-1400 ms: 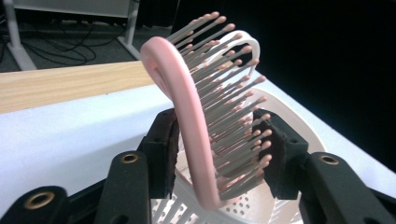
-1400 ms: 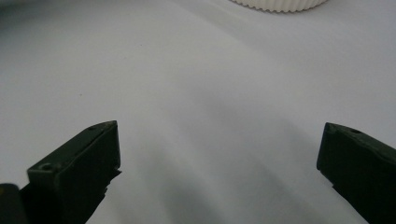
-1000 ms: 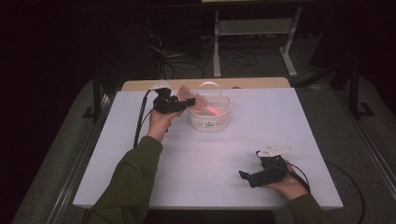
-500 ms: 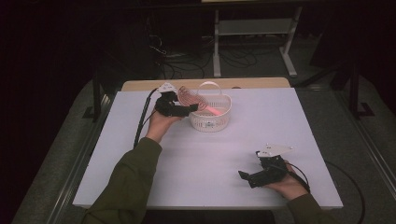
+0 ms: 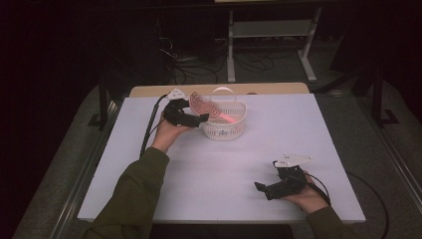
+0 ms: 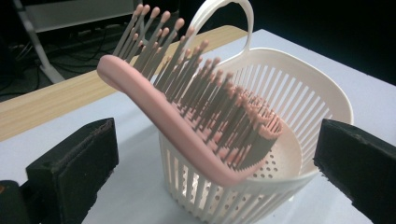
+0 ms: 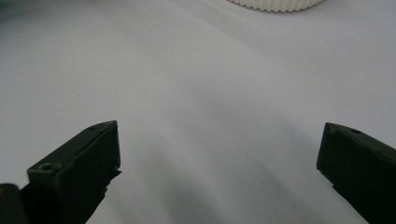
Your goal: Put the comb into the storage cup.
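Beside the white basket, left gripper with jaws apart; pink hairbrush leans inside, over its rim. Right gripper spread above white table. Beyond: wooden edge, dark room, metal stand.

pink hairbrush, leaning in white basket

Layout on the surface: a basket stands at the far middle, with a hairbrush leaning in it, one end inside, the other end rising over the basket's left rim. The left gripper sits just left of the basket, jaws apart on either side of the brush. The right gripper lies near the front right edge, well apart from the basket.
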`<act>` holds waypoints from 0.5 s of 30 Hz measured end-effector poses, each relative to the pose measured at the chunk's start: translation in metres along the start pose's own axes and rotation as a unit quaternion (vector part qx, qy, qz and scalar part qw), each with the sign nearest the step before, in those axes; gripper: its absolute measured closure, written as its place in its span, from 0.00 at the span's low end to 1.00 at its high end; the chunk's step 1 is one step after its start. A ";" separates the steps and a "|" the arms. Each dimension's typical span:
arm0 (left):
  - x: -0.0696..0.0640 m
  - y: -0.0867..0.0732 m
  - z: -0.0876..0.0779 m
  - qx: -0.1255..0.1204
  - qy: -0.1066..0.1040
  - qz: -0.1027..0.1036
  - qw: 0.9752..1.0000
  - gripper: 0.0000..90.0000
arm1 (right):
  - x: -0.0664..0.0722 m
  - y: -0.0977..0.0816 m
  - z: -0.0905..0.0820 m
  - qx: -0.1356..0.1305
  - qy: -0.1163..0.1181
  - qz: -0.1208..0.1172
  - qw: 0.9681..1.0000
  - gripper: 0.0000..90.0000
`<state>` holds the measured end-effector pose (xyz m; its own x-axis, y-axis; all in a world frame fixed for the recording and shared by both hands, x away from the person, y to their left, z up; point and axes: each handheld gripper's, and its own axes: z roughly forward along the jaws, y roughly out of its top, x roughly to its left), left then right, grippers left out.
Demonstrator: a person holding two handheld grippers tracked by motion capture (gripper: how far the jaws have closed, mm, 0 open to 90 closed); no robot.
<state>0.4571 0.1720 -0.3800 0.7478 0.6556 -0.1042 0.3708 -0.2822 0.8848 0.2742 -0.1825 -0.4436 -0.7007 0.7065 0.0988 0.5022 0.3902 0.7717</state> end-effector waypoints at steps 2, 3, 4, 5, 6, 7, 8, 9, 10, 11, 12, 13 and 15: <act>0.000 -0.001 -0.002 0.002 0.000 0.003 1.000 0.00 | 0.000 0.000 0.000 0.000 -0.001 0.000 1.000 0.00; 0.000 -0.002 -0.003 0.003 -0.001 0.004 1.000 0.00 | 0.000 0.000 0.000 0.000 -0.001 0.000 1.000 0.00; 0.000 -0.002 -0.004 0.005 -0.001 0.005 1.000 0.00 | 0.000 0.000 -0.001 0.000 -0.001 0.000 1.000 0.00; 0.000 -0.003 -0.006 0.005 0.000 0.005 1.000 0.00 | 0.000 -0.001 -0.001 0.001 -0.002 0.001 1.000 0.00; 0.001 -0.003 -0.007 0.006 -0.001 0.007 1.000 0.00 | 0.000 -0.001 -0.002 0.000 -0.002 0.001 1.000 0.00; 0.001 -0.004 -0.008 0.009 -0.002 0.008 1.000 0.00 | 0.000 -0.002 -0.002 0.000 -0.003 0.002 1.000 0.00; 0.002 -0.004 -0.009 0.012 -0.002 0.010 1.000 0.00 | -0.001 -0.002 -0.003 0.000 -0.004 0.001 1.000 0.00; 0.002 -0.005 -0.010 0.014 -0.001 0.012 1.000 0.00 | -0.001 -0.002 -0.004 0.000 -0.004 0.002 1.000 0.00; 0.003 -0.005 -0.011 0.016 0.000 0.015 1.000 0.00 | -0.001 -0.002 -0.005 -0.001 -0.004 0.003 1.000 0.00; 0.003 -0.005 -0.012 0.017 0.000 0.017 1.000 0.00 | -0.001 -0.002 -0.005 -0.005 -0.005 0.002 1.000 0.00; 0.003 -0.004 -0.014 0.016 0.000 0.018 1.000 0.00 | -0.001 -0.001 -0.006 -0.006 -0.004 0.004 1.000 0.00; 0.003 -0.004 -0.015 0.016 -0.001 0.019 1.000 0.00 | -0.001 -0.001 -0.006 -0.007 -0.005 0.003 1.000 0.00; 0.002 -0.005 -0.019 0.015 0.002 0.023 1.000 0.00 | -0.001 -0.001 -0.006 -0.008 -0.005 0.002 1.000 0.00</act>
<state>0.4464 0.1876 -0.3757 0.7619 0.6448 -0.0611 0.3521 -0.3333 0.8746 0.2717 -0.1874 -0.4402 -0.6937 0.7140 0.0945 0.4964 0.3789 0.7811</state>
